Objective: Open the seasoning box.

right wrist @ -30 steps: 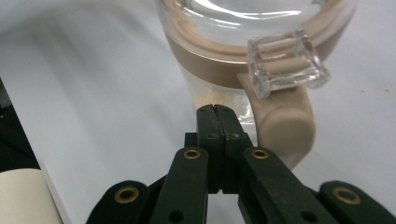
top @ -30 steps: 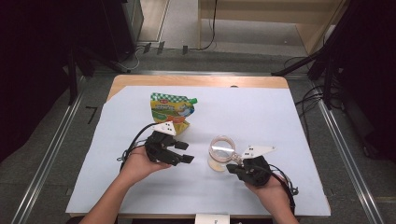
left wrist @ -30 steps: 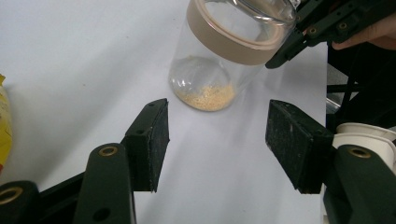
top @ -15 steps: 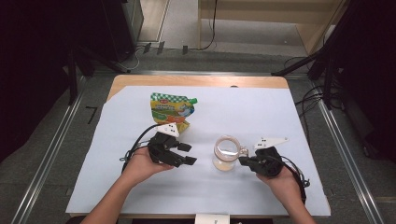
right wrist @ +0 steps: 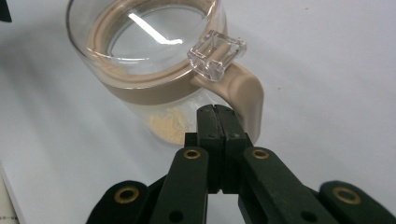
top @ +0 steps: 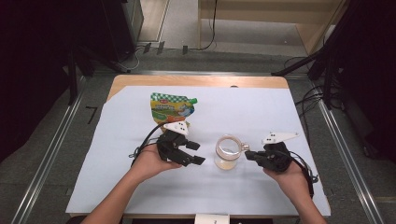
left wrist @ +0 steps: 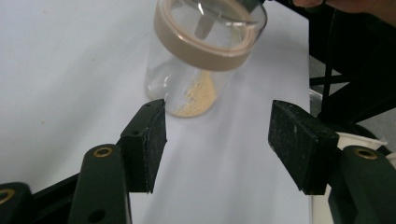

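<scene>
A clear glass jar (top: 227, 153) with a beige collar, a beige handle and a clear lid stands on the white table cover; a little yellow powder (left wrist: 196, 95) lies at its bottom. My left gripper (top: 195, 153) is open just left of the jar. In the left gripper view the jar (left wrist: 196, 65) stands a short way ahead of the gripper (left wrist: 219, 140), between the lines of the two jaws. My right gripper (top: 250, 155) is shut at the jar's right side. Its closed tips (right wrist: 217, 112) rest against the handle (right wrist: 250, 100), with nothing between them.
A green and yellow spout pouch (top: 171, 108) lies flat behind my left hand. The white cover (top: 261, 116) spreads over most of the wooden table (top: 140, 80). Cables trail from both grippers toward the front edge.
My right gripper has swung from the jar's front right round to its right side, at the handle. The jar has shifted slightly right. My left gripper has barely moved.
</scene>
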